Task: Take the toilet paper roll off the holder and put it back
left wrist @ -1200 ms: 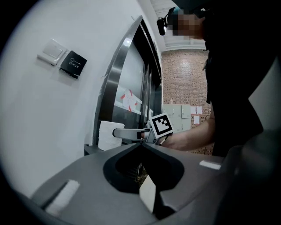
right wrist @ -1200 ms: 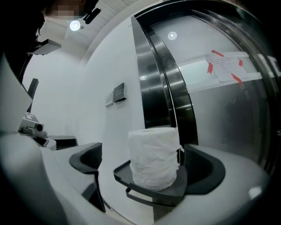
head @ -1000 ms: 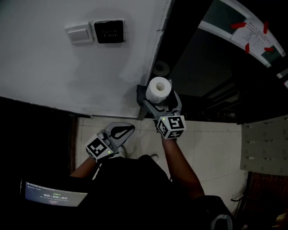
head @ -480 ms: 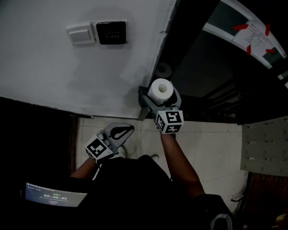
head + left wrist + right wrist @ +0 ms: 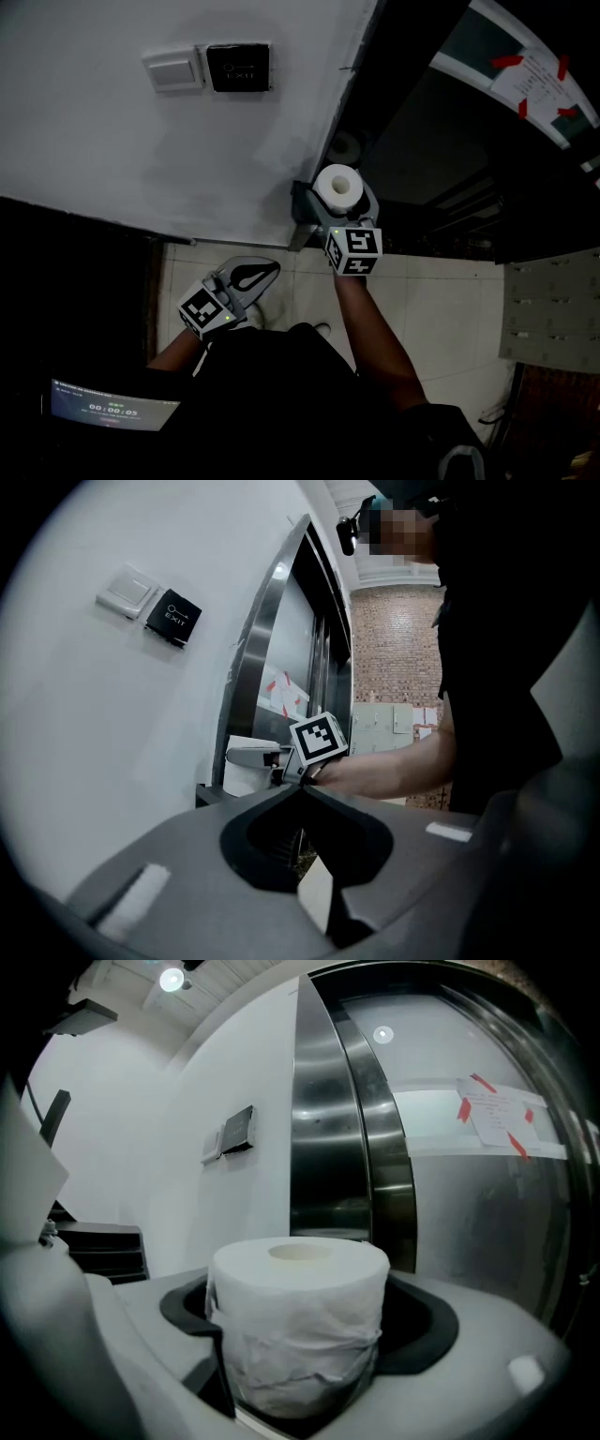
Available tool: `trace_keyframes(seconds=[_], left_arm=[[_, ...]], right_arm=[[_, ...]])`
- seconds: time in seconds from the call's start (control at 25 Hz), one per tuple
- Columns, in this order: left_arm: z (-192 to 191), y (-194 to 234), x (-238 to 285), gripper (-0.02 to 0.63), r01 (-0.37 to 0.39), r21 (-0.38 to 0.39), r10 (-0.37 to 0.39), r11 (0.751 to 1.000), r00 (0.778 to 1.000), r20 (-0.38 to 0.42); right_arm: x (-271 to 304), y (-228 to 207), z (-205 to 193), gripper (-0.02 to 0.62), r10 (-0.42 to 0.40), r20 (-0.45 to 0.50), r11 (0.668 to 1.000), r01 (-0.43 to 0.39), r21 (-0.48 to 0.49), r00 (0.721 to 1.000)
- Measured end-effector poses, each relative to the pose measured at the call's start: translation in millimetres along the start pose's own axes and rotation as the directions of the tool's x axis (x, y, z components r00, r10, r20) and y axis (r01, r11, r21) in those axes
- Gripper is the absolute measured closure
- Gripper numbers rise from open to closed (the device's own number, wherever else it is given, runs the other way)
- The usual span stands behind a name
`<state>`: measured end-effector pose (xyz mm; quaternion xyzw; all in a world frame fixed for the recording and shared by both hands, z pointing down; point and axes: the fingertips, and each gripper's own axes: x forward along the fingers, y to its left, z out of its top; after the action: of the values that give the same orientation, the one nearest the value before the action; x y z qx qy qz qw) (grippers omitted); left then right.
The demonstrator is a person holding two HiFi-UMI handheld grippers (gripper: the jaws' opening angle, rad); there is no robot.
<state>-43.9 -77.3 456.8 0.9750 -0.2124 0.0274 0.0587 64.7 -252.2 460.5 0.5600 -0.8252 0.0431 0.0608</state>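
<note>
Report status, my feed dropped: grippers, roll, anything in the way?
Right gripper: jaws just closing, on roll. Left gripper shut, empty. Roll upright at holder. Nothing blocking.

The toilet paper roll (image 5: 337, 186) is plain white, set against a white wall (image 5: 103, 150). At the upper left sit a white switch plate (image 5: 172, 71) and a black sign (image 5: 238, 67) (pale lettering). The marker cube (image 5: 353, 251) at centre wears black-and-white squares. The left gripper (image 5: 272, 269) is grey with a black hollow. At the upper right, red tape (image 5: 506, 60) edges a white sheet (image 5: 539, 80). The floor tiles (image 5: 441, 300) are pale grey.
</note>
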Motion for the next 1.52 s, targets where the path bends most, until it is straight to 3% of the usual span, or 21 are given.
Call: trace_keyframes(seconds=[0.52,1.16,1.52], left_arm=[[-0.1,-10.5,5.0,0.601,0.018,0.005,-0.018,1.000,1.000,0.000],[-2.4,-42.6,22.5,0.601,0.043,0.000,-0.043,0.999,0.999,0.006],[-5.5,-47.4,23.9,0.601,0.044,-0.007,-0.044,0.999,0.999,-0.005]], right_arm=[[-20.8,-15.9,13.6,0.137,-0.012,0.015,1.000,0.012,-0.016,1.000],[-71.2,-108.8,6.1,0.137,-0.163,-0.024,0.987,0.163,0.004,0.986],[-76.1,-130.5,-12.7,0.137,-0.198,-0.060,0.980,0.198,0.002,0.978]])
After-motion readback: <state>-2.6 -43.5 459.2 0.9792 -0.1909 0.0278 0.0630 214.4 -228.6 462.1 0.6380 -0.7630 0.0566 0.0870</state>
